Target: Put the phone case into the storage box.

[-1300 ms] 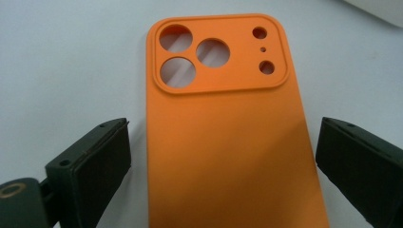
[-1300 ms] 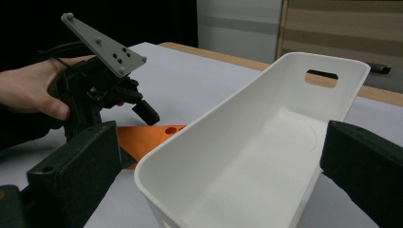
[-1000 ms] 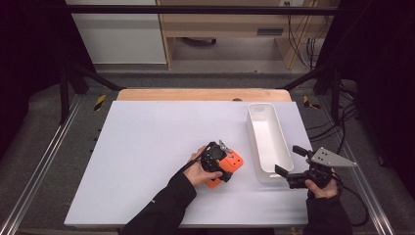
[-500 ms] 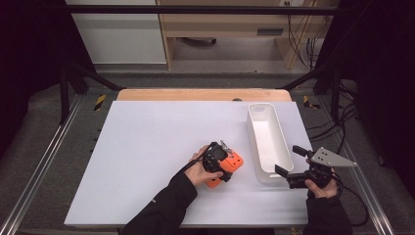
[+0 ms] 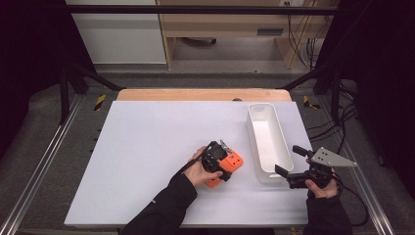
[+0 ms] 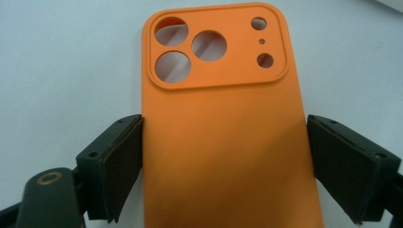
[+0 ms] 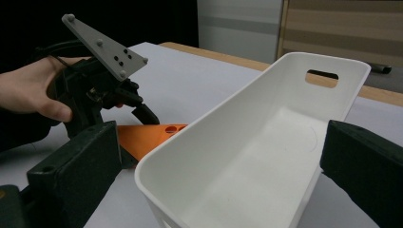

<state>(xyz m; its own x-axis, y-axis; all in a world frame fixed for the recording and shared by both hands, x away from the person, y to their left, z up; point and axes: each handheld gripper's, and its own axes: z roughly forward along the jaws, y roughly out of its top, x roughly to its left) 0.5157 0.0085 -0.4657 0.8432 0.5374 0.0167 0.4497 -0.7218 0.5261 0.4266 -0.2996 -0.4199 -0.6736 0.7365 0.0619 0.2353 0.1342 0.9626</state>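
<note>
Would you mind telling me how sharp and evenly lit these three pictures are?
High view: the white table is evenly bright, its surroundings nearly black, detail soft. Left gripper view: the orange case is sharp, with shade toward its lower end. Right gripper view: the bin is fairly crisp, the near jaws blurred.

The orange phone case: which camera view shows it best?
The left gripper view: the phone case lies flat between the jaws, its lens holes clear. In the high view the case is half covered by the left gripper. The right gripper view shows an orange strip behind the bin.
</note>
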